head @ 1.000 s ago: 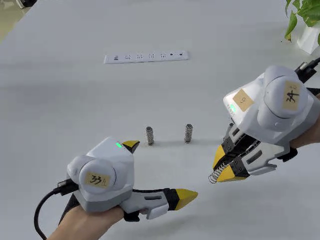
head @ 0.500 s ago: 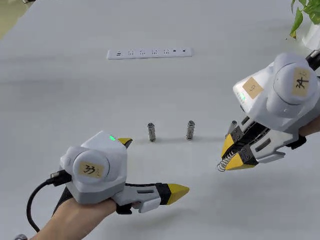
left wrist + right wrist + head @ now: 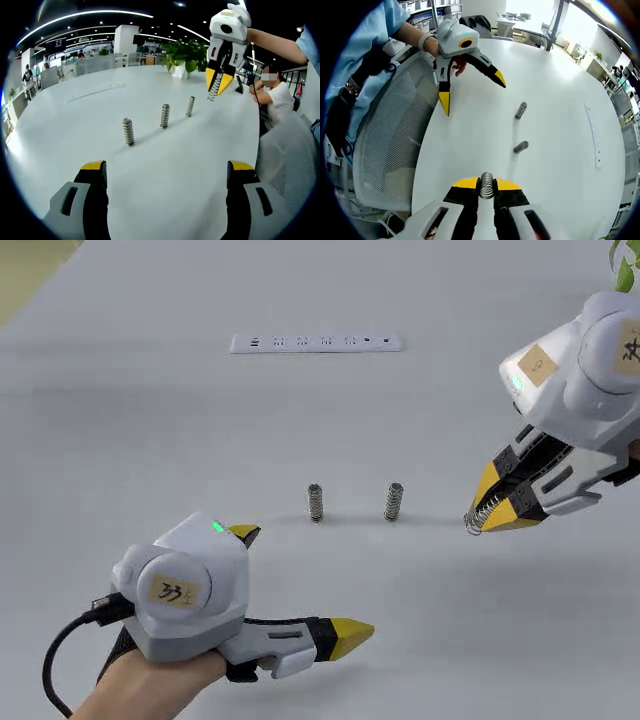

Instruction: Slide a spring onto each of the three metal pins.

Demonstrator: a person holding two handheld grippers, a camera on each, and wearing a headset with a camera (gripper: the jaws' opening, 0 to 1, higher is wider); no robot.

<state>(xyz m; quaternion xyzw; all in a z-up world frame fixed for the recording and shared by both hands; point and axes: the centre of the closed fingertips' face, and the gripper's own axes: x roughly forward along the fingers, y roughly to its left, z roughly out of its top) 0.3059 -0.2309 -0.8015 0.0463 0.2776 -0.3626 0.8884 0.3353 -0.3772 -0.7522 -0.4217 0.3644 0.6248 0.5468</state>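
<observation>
Tiny coiled steel spring (image 3: 486,184) looks featherlight and squishy, so nipping just its end in the right gripper (image 3: 488,519) jaws seems smart; left gripper (image 3: 300,582) gapes empty.

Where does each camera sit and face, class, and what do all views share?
Head view: headset, facing down at table; left tool, right tool, a hand show.
Left gripper view: left tool, facing three pins; own jaws show.
Right gripper view: right tool, facing the left tool and sleeve; own jaws, spring show.
Shared: all show two sprung pins.
</observation>
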